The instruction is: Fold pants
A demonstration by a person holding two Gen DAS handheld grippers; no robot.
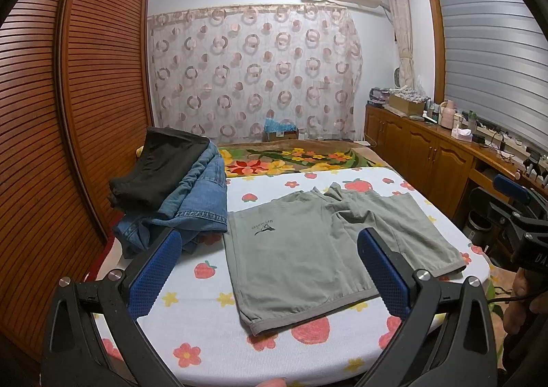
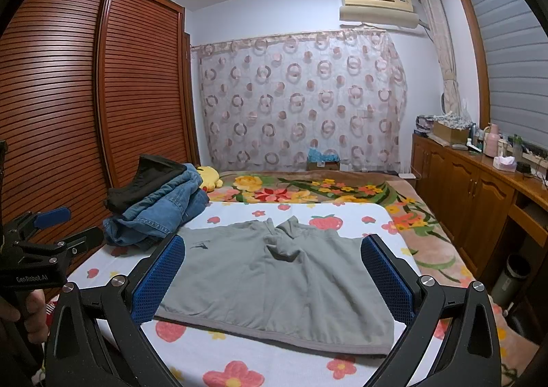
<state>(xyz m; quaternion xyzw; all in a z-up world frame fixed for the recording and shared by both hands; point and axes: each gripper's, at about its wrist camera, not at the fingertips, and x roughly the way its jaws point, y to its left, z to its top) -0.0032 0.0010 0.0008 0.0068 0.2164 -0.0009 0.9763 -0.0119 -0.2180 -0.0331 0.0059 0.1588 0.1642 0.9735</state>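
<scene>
A pair of grey-green shorts (image 1: 308,250) lies spread flat on the near part of the bed (image 1: 205,335), on a white sheet printed with strawberries and flowers, its waistband toward the near edge and the crotch bunched toward the far side. The left tool (image 1: 270,270) hangs above the near edge with its blue pads wide apart, holding nothing. The right tool (image 2: 270,279) hangs likewise, spread wide and empty, framing the shorts. To the left of the shorts sits a heap of blue jeans (image 1: 191,205) with a dark garment (image 1: 154,160) on top.
</scene>
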